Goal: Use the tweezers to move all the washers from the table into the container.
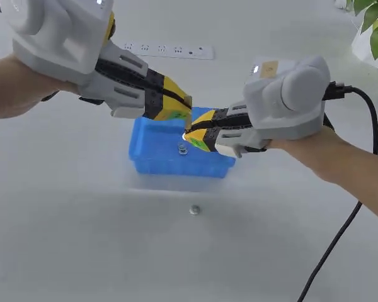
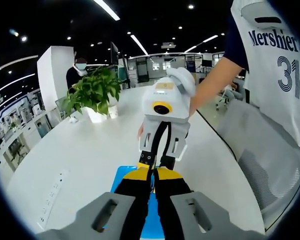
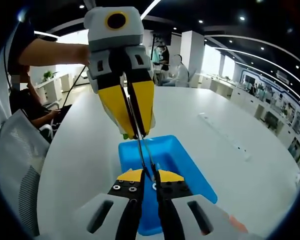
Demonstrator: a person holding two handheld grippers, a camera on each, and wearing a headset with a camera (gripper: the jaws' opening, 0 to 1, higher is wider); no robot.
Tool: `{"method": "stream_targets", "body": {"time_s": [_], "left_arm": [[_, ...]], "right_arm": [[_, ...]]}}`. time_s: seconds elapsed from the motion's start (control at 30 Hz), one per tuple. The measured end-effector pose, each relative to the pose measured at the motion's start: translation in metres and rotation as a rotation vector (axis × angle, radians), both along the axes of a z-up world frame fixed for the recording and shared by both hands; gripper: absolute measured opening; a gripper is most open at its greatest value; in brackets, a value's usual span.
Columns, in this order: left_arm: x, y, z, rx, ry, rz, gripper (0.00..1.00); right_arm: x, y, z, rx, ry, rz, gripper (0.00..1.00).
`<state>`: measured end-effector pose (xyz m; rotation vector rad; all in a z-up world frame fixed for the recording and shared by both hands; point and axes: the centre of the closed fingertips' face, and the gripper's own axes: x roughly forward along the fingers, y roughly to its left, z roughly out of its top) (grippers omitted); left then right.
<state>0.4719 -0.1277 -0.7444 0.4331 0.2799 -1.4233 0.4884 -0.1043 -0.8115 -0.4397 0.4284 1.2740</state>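
One loose washer (image 1: 194, 209) lies on table (image 1: 69, 245), just in front of blue container (image 1: 152, 162). Second washer (image 1: 182, 149) sits inside container. Tweezers (image 3: 140, 146) hang over container, spanning both claws. Left gripper (image 1: 186, 111) is clamped on upper end, right gripper (image 1: 190, 136) pinched around tweezer arms. We cannot tell if tips carry anything. For table pick we judge: bring tips low astride loose washer, squeeze gently with right gripper, lift straight, avoid flicking it away.
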Motion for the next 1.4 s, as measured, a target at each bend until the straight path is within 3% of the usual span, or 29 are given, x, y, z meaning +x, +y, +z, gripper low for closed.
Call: {"method": "stream_targets", "body": {"time_s": [0.47,0.83,1.2,1.4], "left_arm": [[0.006,0.000,-0.022,0.013,0.037,0.002,0.06],[0.007,-0.002,-0.026,0.009,0.049,0.001,0.06],[0.004,-0.001,-0.022,0.008,0.044,-0.002,0.06],[0.001,-0.002,-0.012,-0.005,0.036,-0.009,0.06]], "right_arm": [[0.004,0.000,-0.022,-0.025,0.035,0.026,0.10],[0.005,-0.003,-0.027,-0.027,0.051,0.023,0.11],[0.004,-0.001,-0.023,-0.021,0.048,0.022,0.13],[0.001,0.004,-0.010,0.006,0.021,0.040,0.13]]}}
